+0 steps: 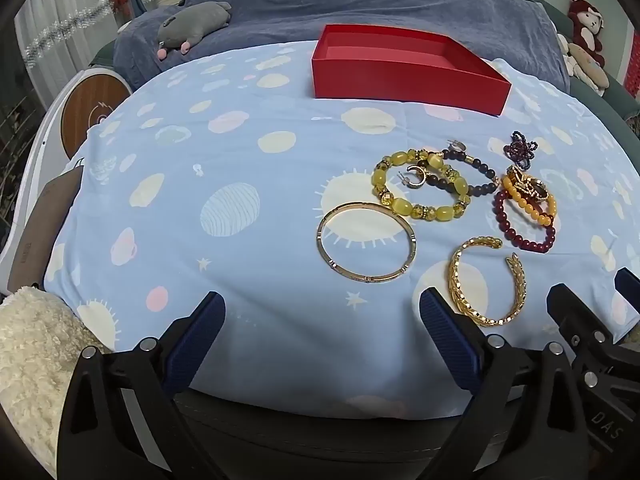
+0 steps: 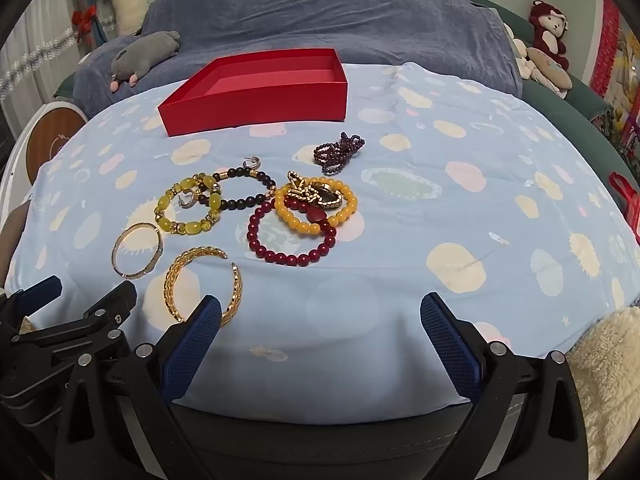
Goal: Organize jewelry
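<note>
An empty red box (image 1: 404,80) (image 2: 256,108) stands at the far side of the blue patterned cloth. Nearer lie a thin gold bangle (image 1: 332,264) (image 2: 154,258), an open gold cuff (image 1: 458,292) (image 2: 172,288), a yellow bead bracelet (image 1: 378,178) (image 2: 162,204), a dark bead bracelet (image 1: 486,172) (image 2: 244,203), a red bead bracelet (image 1: 520,238) (image 2: 280,257), an orange bead bracelet (image 1: 532,210) (image 2: 296,222), small purple beads (image 1: 520,150) (image 2: 338,152) and hoop earrings (image 1: 416,176) (image 2: 188,198). My left gripper (image 1: 322,312) is open, near the cloth's front edge, just before the bangle. My right gripper (image 2: 320,316) is open, the cuff at its left finger.
A grey plush (image 1: 192,26) lies on a blue blanket (image 2: 340,20) behind the cloth. A fluffy cream throw (image 1: 32,352) (image 2: 608,372) sits at the near corner. A round wooden-topped object (image 1: 92,112) stands at the left. Plush toys (image 2: 548,32) sit far right.
</note>
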Demonstrator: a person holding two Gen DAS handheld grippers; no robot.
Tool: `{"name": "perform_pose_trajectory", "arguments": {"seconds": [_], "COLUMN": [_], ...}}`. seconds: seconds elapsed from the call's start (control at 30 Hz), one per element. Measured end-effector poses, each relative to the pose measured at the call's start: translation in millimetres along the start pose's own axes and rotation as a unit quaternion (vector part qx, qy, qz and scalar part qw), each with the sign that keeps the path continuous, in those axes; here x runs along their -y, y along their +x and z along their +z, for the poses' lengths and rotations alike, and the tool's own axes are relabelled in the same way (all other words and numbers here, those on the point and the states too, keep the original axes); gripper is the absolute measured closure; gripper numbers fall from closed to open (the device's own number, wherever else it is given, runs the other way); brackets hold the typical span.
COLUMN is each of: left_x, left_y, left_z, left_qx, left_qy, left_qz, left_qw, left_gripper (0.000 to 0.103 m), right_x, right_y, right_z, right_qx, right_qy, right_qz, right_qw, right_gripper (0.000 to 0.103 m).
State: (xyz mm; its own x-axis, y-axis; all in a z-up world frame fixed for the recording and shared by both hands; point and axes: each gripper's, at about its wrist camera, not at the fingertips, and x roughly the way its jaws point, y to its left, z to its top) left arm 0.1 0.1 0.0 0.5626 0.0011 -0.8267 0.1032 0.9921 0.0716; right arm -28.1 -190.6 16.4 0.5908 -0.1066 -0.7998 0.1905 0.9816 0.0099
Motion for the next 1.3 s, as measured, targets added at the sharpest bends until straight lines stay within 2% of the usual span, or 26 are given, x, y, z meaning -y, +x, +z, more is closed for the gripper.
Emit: {"name": "perform_pose_trajectory", "arguments": {"seconds": [0.23,1.3], "left_x": [5.6,0.5], "left_y": [-0.8,-2.9], "left_z": [2.1,0.6], "left_qx": [0.008,0.01], "left_qy": [0.003,-0.002], "left_qz": [0.016,0.008], "left_qw": [0.9998,0.9999], "left_gripper": [0.01,0.01], "right_x": [-1.3,-2.5], "right_y": [1.4,-2.0], "right_z": [-1.2,0.6], "right_qx": [0.001,0.008], "right_qy": [-0.006,-0.008], "right_qz": [-0.001,-0.002], "right_qw": [1.0,1.0], "right_gripper": [0.007,0.007]}}
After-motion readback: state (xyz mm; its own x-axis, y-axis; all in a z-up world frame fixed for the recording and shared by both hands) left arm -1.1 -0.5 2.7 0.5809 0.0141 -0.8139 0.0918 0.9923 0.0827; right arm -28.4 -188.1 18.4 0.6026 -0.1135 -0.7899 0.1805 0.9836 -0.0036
